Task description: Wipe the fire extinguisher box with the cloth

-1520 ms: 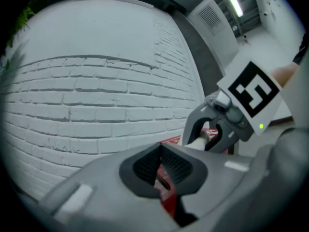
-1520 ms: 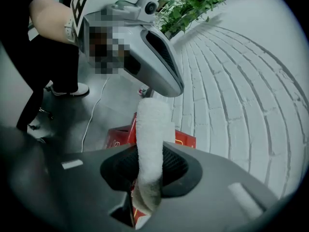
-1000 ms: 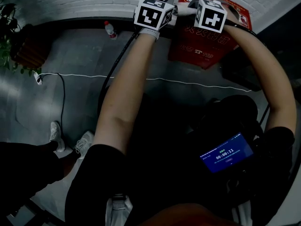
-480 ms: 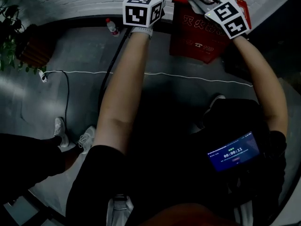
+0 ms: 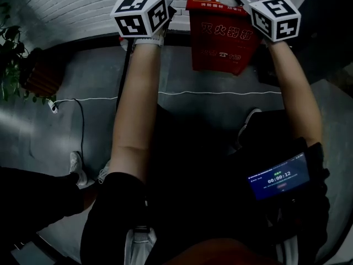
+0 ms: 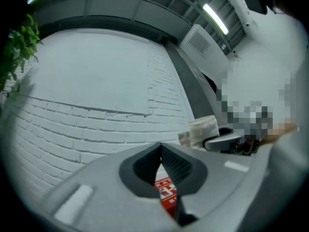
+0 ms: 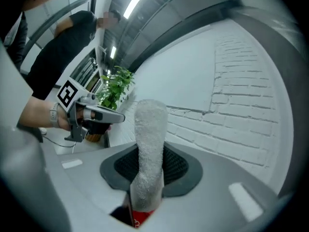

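Observation:
The red fire extinguisher box (image 5: 223, 43) stands on the floor against the white brick wall, with white characters on its front. My right gripper (image 7: 150, 146) is shut on a white cloth (image 7: 149, 139) that sticks up between its jaws, and a strip of the red box (image 7: 140, 220) shows just beneath. In the head view its marker cube (image 5: 276, 18) sits over the box's upper right. My left gripper (image 6: 161, 149) is shut with nothing in it, left of the box, facing the wall. The box (image 6: 166, 197) shows through the gap under its jaws.
A white cable (image 5: 220, 93) runs across the grey floor in front of the box. A potted plant (image 5: 11, 54) stands at the far left by the brick wall (image 5: 66, 10). Someone's white shoes (image 5: 77, 164) are at lower left. A timer screen (image 5: 278, 175) hangs at my right hip.
The two grippers, close together over the box's top a second ago, have spread apart. The left one went left off the box; the right one carried the cloth to the right.

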The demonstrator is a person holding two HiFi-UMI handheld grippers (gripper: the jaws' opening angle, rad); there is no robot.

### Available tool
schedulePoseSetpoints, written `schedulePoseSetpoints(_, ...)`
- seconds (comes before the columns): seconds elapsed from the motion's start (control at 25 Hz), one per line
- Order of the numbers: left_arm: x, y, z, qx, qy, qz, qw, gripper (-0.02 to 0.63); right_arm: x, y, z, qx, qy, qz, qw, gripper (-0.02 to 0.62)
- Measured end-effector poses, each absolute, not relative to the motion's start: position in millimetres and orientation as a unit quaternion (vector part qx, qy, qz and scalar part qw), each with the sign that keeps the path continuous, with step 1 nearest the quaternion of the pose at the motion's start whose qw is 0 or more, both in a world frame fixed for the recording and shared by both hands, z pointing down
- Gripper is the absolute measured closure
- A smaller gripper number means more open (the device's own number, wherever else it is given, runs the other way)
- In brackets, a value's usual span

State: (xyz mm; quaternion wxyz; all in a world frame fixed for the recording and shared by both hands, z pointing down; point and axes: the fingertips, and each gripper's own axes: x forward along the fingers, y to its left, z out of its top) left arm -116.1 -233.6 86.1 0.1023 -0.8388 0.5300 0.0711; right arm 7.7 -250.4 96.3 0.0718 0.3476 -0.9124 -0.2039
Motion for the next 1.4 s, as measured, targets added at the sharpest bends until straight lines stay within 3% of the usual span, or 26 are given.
schedulePoseSetpoints(0.12,-102,-235,110,-0.839,0.53,0.065,0.106,0.604,3,-245,117,0.36,-0.913,-0.183,0.065,0.494)
schedulePoseSetpoints(0.36,-89,-244,197,-0.85,0.524,0.032,0.034,0.604,-15,-242,205,0.346,-0.896,-0.214,0.179,0.494)
schedulePoseSetpoints(0.56,-101,-275,258,-0.836,0.549,0.003,0.008,0.604,-33,-266,270,0.328,-0.927,-0.119,0.139,0.494)
schedulePoseSetpoints(0.76,-95,-285,314,-0.842,0.538,0.013,-0.043,0.604,-50,-277,324,0.334,-0.925,-0.09,0.156,0.494)
schedulePoseSetpoints(1.12,-85,-290,343,-0.851,0.522,-0.017,-0.048,0.604,-64,-298,358,0.324,-0.938,0.001,0.122,0.494)
schedulePoseSetpoints(1.4,-65,-307,354,-0.852,0.52,-0.031,-0.044,0.604,-48,-329,362,0.358,-0.928,0.009,0.103,0.493)
